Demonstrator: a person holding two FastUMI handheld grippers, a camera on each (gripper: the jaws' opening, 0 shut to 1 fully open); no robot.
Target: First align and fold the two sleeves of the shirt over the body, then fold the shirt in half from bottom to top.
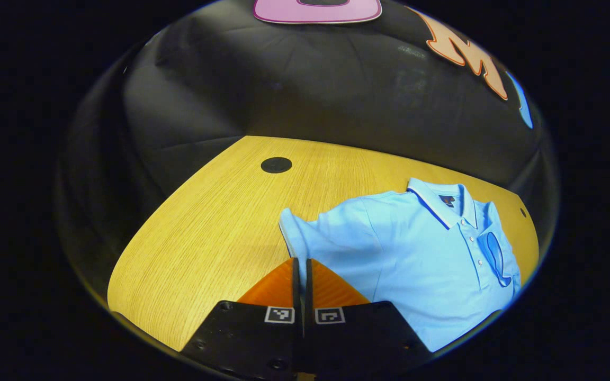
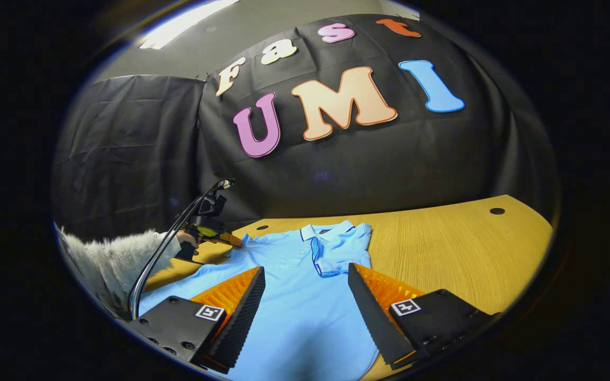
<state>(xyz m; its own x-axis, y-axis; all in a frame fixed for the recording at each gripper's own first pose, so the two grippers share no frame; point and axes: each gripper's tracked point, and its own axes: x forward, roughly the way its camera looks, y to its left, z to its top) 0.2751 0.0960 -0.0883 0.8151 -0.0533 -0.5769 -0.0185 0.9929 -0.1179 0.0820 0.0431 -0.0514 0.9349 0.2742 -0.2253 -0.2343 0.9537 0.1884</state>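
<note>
One light blue polo shirt (image 1: 416,254) lay flat on the wooden table (image 1: 204,227), collar toward the far wall. A small dark label sat inside the collar (image 1: 447,200); its writing was too small to read. Each gripper carried two square black-and-white marker tags, one per finger; they bore patterns, not text.

In the left gripper view, the left gripper (image 1: 302,267) had its two fingers pressed together with only a thin slit between them and nothing visibly clamped. Its tips stood just beside the near edge of one short sleeve (image 1: 297,233), which lay spread out to the left of the shirt body. Contact between tips and cloth could not be confirmed. The second sleeve (image 1: 495,248) lay folded over the chest, to the right of the button placket.

In the right gripper view, the right gripper (image 2: 306,278) had its fingers spread wide apart, holding nothing. It sat over the lower body of the shirt, with the folded sleeve between and beyond the two tips. The left gripper appeared farther off at the left, at the spread sleeve, held by a hand (image 2: 187,241) in a pale fuzzy sleeve (image 2: 109,256).

Two round dark grommets (image 2: 496,211) were counted in the tabletop.
</note>
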